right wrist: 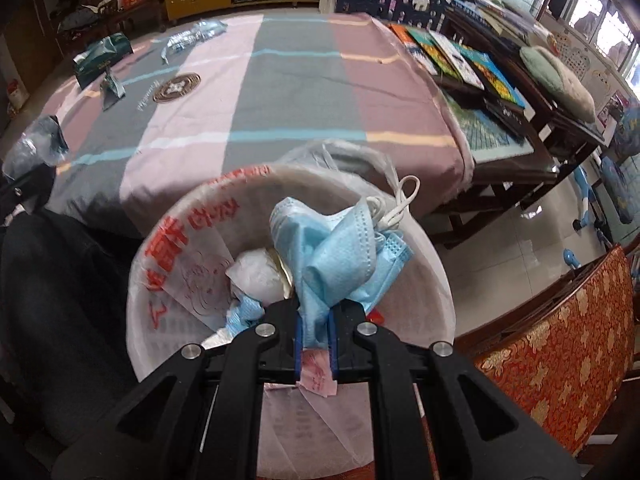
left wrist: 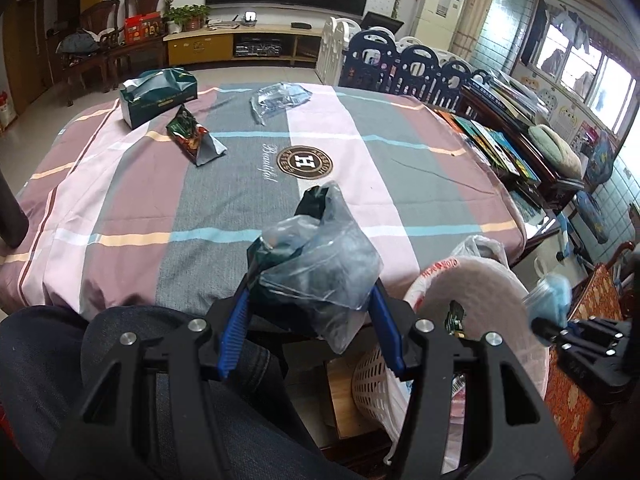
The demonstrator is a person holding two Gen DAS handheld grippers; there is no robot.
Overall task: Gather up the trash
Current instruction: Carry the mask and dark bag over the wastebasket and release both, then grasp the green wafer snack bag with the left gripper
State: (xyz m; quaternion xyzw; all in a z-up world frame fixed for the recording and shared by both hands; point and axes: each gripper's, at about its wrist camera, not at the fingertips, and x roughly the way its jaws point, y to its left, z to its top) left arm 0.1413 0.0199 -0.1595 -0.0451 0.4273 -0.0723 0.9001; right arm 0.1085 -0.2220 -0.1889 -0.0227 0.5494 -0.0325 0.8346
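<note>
on the striped tablecloth (left wrist: 224,216), far left, a green tissue pack (left wrist: 159,97) is seen, with a snack wrapper (left wrist: 192,138) just beside it and a clear plastic wrapper (left wrist: 280,98) further right near the far edge. nearer the camera, a crumpled clear bag with dark wrapper (left wrist: 320,256) is clamped between the blue pads of the left gripper (left wrist: 312,300), held above the table's near edge. to the right, a bin lined with a white bag (right wrist: 436,280) is placed beside the table; over it a blue face mask (right wrist: 340,256) is pinched by the closed right gripper (right wrist: 316,320). paper trash is seen inside.
</note>
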